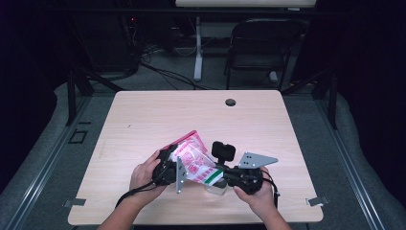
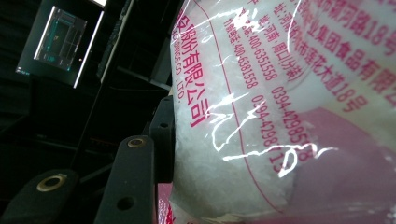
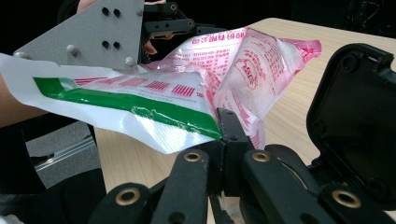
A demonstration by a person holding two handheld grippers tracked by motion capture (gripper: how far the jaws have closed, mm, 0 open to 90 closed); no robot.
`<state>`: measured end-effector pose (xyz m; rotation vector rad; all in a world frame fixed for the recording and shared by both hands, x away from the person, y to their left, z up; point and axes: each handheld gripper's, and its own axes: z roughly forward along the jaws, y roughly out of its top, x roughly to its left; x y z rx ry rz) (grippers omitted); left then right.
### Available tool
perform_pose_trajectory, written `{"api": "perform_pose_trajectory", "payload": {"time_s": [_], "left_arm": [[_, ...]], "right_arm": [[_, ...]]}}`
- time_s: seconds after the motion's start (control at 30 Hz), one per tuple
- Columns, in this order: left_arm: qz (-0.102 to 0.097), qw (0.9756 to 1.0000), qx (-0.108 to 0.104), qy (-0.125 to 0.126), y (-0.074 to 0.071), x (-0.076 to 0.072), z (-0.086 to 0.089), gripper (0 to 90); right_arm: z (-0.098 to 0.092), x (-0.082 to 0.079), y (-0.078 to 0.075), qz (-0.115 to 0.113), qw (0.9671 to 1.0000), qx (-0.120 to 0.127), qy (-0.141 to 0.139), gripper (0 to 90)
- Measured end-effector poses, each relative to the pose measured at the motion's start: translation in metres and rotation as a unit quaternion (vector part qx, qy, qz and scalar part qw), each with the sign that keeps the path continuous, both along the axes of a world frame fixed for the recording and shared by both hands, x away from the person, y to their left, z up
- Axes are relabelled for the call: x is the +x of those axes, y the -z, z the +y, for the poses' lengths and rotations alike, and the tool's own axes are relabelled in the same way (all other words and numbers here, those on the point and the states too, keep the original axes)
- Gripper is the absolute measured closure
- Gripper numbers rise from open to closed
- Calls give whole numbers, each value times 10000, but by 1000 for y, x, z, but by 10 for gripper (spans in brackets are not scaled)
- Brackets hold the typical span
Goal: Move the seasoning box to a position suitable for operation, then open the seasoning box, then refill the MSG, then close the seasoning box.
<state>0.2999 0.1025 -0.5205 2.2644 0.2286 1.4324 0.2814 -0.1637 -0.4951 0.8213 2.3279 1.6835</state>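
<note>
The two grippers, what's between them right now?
A pink and white bag of white grains spans from the left gripper to the right gripper, seen in the high view.

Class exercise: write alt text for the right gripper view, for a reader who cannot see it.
The right tongs are shut on the green-striped edge of a pink-and-white printed bag, held above a wooden table. The left tongs, with a grey plate, hold the bag's far side.
</note>
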Motion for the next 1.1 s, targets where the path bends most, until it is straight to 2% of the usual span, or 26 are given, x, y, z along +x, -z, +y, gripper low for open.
{"api": "perform_pose_trajectory", "payload": {"time_s": [0.4,0.5,0.6,0.67,0.7,1.1], "left_arm": [[-57,10000,65,-17,-2,-1,0,605],[-88,9998,183,-49,-4,0,0,605],[-103,9997,197,-31,-4,0,0,605],[-110,9997,204,-39,-3,0,0,606],[-125,9998,139,-17,-2,0,0,606],[-137,9998,150,-25,-3,-1,1,607]], "right_arm": [[0,0,1,32,10000,-27,-13,898],[1,1,3,49,10000,-10,-11,898],[1,1,3,59,10000,-4,-8,898],[1,1,4,70,10000,-15,-7,898],[1,1,4,72,10000,-22,-6,898],[2,1,5,83,9999,-64,-27,898]]}}
